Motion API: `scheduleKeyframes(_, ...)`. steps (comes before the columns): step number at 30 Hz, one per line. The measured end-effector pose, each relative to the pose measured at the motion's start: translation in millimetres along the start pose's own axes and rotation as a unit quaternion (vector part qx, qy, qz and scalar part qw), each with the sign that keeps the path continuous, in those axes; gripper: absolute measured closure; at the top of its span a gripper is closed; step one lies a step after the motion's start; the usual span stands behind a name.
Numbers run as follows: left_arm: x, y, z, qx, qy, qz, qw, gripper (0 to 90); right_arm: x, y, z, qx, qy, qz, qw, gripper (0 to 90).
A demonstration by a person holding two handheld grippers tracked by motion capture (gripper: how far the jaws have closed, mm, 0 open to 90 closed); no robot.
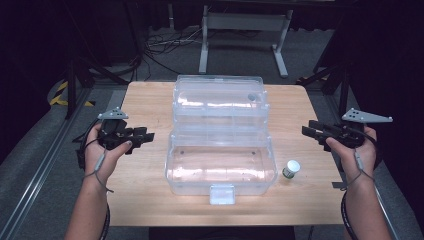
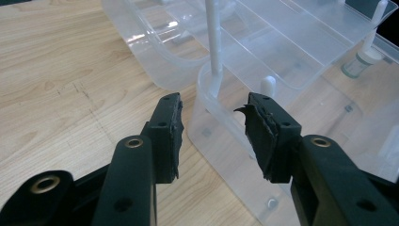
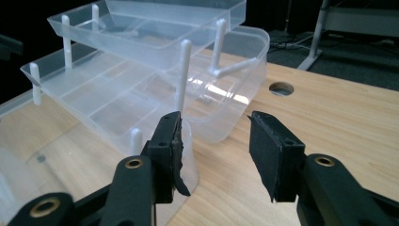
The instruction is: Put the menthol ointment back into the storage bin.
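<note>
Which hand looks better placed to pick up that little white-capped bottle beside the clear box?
The right gripper, probably: the small bottle stands on the table on its side of the clear box, jaws open. The left gripper is across the box.

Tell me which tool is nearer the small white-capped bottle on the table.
Right. The right tool hangs just above and right of the bottle; the left tool is across the clear box, at its far side.

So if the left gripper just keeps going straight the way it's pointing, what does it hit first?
Most likely the clear plastic box: the left gripper has open jaws aimed at the rounded corner of its lower tub, with nothing between them. Depth is hard to judge.
</note>
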State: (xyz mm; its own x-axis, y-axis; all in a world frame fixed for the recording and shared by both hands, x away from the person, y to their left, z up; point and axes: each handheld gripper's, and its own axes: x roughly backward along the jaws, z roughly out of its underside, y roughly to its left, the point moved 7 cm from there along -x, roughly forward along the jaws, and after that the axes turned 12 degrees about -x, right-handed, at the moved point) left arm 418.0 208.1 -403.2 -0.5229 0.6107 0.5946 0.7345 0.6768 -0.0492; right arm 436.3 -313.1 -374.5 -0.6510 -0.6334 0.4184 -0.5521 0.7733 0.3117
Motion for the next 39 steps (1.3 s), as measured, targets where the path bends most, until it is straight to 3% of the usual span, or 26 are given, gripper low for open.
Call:
scheduleKeyframes(7, -0.8, -1.3, -0.6, -0.002, 0.001, 0.004, 1.0, 56.9, 4.4, 1.0, 7.3, 0.012, 0.025, 0.007, 0.9996, 55.3)
scheduleKeyframes(14, -3.5, -3.5, -1.1, -0.008, 0.008, 0.009, 0.9999, 56.9, 4.1, 8.0, 19.7, 0.033, 0.085, 0.007, 0.9958, 52.4)
scheduleKeyframes(22, -7.0, -4.9, -0.2, -0.014, 0.017, 0.012, 0.9997, 56.5, -4.6, 12.8, 32.6, 0.061, 0.147, 0.015, 0.9871, 49.4)
scheduleKeyframes(30, -8.6, -7.3, 0.3, -0.012, 0.022, 0.016, 0.9995, 56.5, -10.1, 12.7, 40.9, 0.068, 0.18, 0.022, 0.981, 48.1)
scheduleKeyframes(32, -9.3, -7.5, 0.5, -0.014, 0.024, 0.016, 0.9995, 56.0, -12.2, 10.2, 45.2, 0.07, 0.196, 0.03, 0.9776, 47.6)
scheduleKeyframes(39, -10.2, -7.2, 1.2, -0.015, 0.027, 0.017, 0.9994, 55.0, -18.4, 5.8, 53.6, 0.074, 0.225, 0.038, 0.9709, 46.1)
